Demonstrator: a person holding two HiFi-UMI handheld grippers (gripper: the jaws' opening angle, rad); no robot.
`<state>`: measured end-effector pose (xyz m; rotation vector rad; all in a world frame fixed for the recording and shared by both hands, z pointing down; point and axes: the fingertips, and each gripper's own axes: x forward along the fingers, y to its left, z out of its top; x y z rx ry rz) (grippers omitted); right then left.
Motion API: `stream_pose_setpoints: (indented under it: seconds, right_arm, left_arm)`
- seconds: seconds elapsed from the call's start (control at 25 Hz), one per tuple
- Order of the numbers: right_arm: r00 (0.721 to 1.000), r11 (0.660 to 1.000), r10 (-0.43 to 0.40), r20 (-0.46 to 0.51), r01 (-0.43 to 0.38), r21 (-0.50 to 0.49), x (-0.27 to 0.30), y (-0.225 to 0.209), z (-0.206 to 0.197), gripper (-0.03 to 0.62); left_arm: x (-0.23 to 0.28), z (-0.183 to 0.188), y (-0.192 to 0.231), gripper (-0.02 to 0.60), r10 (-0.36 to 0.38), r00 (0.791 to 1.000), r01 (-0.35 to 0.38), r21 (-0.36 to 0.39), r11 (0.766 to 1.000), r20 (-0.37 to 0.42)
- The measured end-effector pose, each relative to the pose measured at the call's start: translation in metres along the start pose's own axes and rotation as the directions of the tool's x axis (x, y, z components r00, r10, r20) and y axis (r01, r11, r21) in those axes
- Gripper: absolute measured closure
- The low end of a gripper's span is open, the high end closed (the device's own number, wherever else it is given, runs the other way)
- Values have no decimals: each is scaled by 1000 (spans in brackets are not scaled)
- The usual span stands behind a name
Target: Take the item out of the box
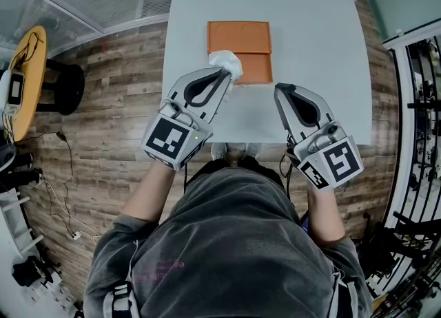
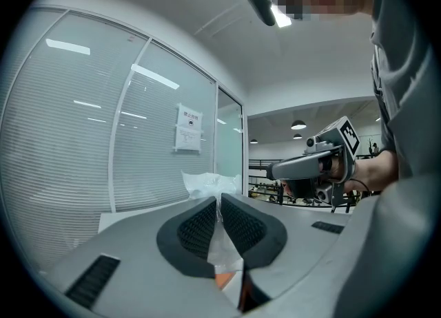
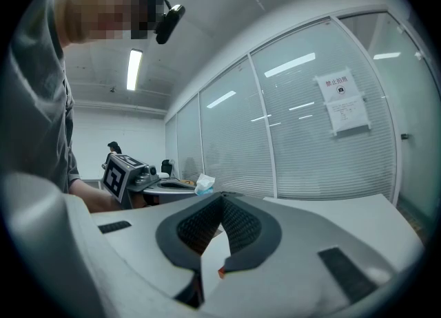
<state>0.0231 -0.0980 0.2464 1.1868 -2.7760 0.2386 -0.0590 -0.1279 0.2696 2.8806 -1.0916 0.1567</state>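
Observation:
An orange box (image 1: 240,40) lies open and flat on the white table (image 1: 310,48). A crumpled clear plastic bag (image 1: 226,61) sits over the box's near left edge. My left gripper (image 1: 224,71) is shut on this bag. In the left gripper view the bag (image 2: 205,184) sticks up beyond the pinched jaws of the left gripper (image 2: 218,200), and a strip of it runs down between them. My right gripper (image 1: 279,88) hovers to the right of the box's near corner, shut on nothing. Seen in its own view, the right gripper (image 3: 222,198) has its pads together with nothing between.
The table's near edge runs just below both grippers. A round yellow side table (image 1: 30,76) and a black stool (image 1: 66,88) stand on the wooden floor to the left. A metal rack (image 1: 422,110) stands at the right. Glass partitions with blinds (image 2: 83,138) surround the table.

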Motion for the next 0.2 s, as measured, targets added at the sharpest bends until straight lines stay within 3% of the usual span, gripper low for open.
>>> stream_pose_setpoints:
  seconds: [0.2]
  right_arm:
    - [1000,1000,1,2,-1,1,-1,2,1,591]
  left_arm:
    - [-1,2,0,557,2,1000,-2,-7,1000,0]
